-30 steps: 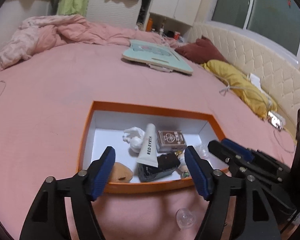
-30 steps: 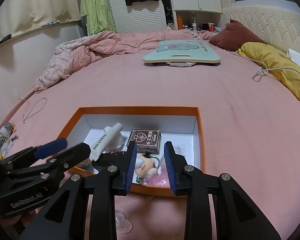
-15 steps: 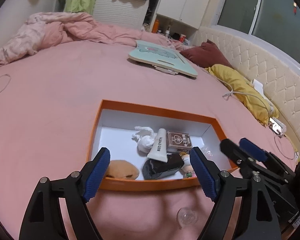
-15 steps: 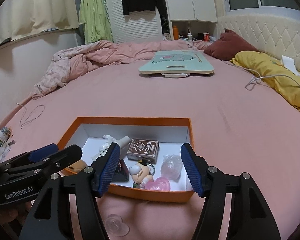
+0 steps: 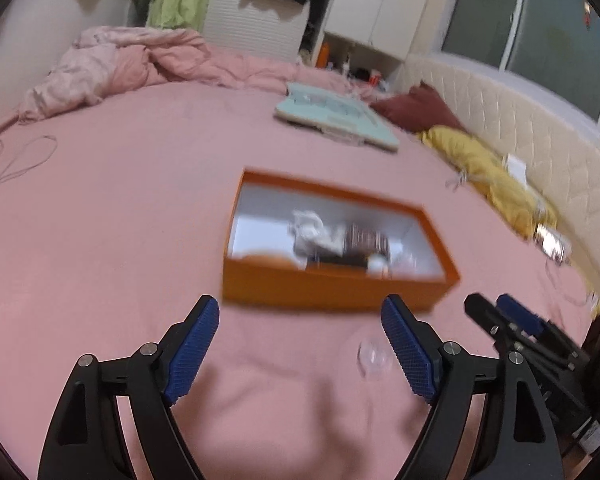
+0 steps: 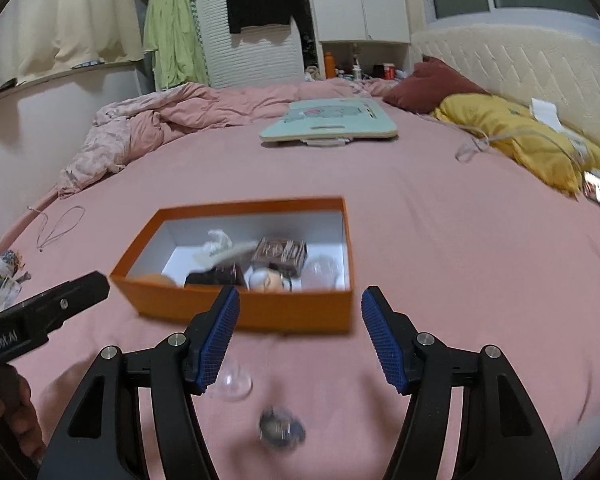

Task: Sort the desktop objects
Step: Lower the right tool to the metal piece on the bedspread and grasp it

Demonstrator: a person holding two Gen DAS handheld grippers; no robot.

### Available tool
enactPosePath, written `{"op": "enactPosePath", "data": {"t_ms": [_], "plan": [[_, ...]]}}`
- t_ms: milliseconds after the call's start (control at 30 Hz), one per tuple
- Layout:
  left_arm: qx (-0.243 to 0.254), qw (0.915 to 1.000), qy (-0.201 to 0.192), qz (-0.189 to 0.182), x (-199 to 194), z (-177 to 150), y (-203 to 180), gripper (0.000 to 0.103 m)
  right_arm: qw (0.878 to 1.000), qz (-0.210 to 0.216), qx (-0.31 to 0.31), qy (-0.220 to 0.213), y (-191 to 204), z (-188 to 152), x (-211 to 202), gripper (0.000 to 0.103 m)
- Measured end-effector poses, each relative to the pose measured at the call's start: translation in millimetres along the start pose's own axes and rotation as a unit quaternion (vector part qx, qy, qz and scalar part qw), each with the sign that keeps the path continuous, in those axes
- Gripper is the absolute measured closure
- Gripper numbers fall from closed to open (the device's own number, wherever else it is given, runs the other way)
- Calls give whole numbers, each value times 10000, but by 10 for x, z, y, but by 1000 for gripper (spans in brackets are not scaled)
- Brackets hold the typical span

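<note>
Your orange box (image 6: 260, 312) on the bed (image 6: 440, 260) holds a card pack (image 6: 280, 252) and blurry bits. Both claws, left claw (image 5: 300, 348) and right claw (image 6: 300, 340), gape empty, angled down just short of it; they've just been opening.

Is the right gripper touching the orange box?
Apart. In the right wrist view the right gripper stands open on the near side of the orange box, nothing between its fingers, pink bedsheet showing around them.

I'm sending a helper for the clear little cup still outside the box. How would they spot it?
On the pink bed, find the orange box. The clear little cup lies on the sheet before its near wall. Unlike the dark blurred thing beside it, it is see-through.
</note>
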State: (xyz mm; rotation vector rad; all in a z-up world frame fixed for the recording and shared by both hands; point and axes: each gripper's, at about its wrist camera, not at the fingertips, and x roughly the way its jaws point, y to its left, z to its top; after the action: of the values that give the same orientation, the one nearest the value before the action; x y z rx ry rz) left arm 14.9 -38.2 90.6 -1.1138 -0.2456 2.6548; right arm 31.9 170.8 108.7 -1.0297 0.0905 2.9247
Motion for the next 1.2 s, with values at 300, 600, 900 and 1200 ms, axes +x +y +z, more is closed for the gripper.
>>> {"op": "enactPosePath", "data": {"t_ms": [300, 600, 900, 1200], "plan": [[-212, 9855, 1632, 416, 288, -638, -77, 19, 9941, -465, 650, 727, -196, -597, -151, 38], [479, 9828, 1597, 796, 445, -730, -281, 3, 9961, -178, 466, 726, -139, -628, -120, 38], [512, 9826, 1576, 837, 416, -741, -297, 2, 9961, -97, 122, 869, 8, -652, 88, 38], [615, 9817, 1533, 947, 437, -764, -324, 1, 9935, -371, -79, 1077, -7, -657, 370, 38]]}}
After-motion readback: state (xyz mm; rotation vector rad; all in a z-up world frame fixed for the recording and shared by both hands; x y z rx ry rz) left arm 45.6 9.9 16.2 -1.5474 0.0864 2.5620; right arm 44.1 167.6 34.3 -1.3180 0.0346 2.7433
